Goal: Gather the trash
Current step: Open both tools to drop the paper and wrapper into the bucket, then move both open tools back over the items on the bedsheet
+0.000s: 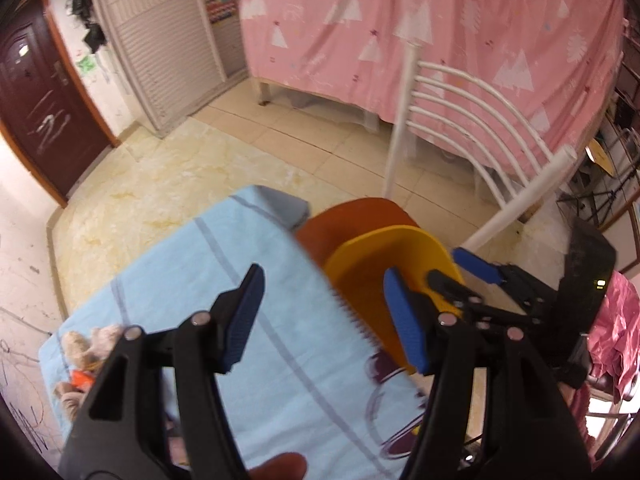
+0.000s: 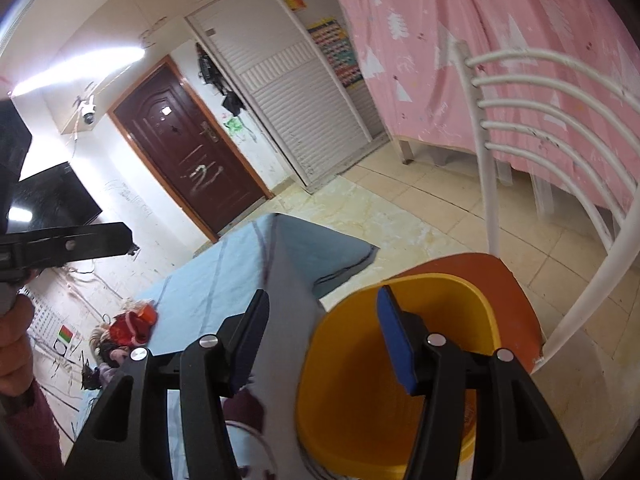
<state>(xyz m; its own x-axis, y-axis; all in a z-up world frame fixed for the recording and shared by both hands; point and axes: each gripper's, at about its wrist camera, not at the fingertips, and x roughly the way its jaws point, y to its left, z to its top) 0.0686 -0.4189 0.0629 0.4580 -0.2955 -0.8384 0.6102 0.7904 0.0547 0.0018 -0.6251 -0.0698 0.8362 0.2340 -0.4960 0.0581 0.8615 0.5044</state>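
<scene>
A yellow bin stands on an orange chair seat beside a table with a light blue cloth. My right gripper is open and empty, held over the bin's near rim; it also shows in the left wrist view above the bin. My left gripper is open and empty above the cloth's edge. A small pile of scraps, red and beige, lies at the cloth's far left; it shows in the left wrist view too.
The chair has a white barred back. A pink curtained bed stands behind it. A brown door and a white shuttered wardrobe are across the tiled floor. The cloth hangs over the table's far corner.
</scene>
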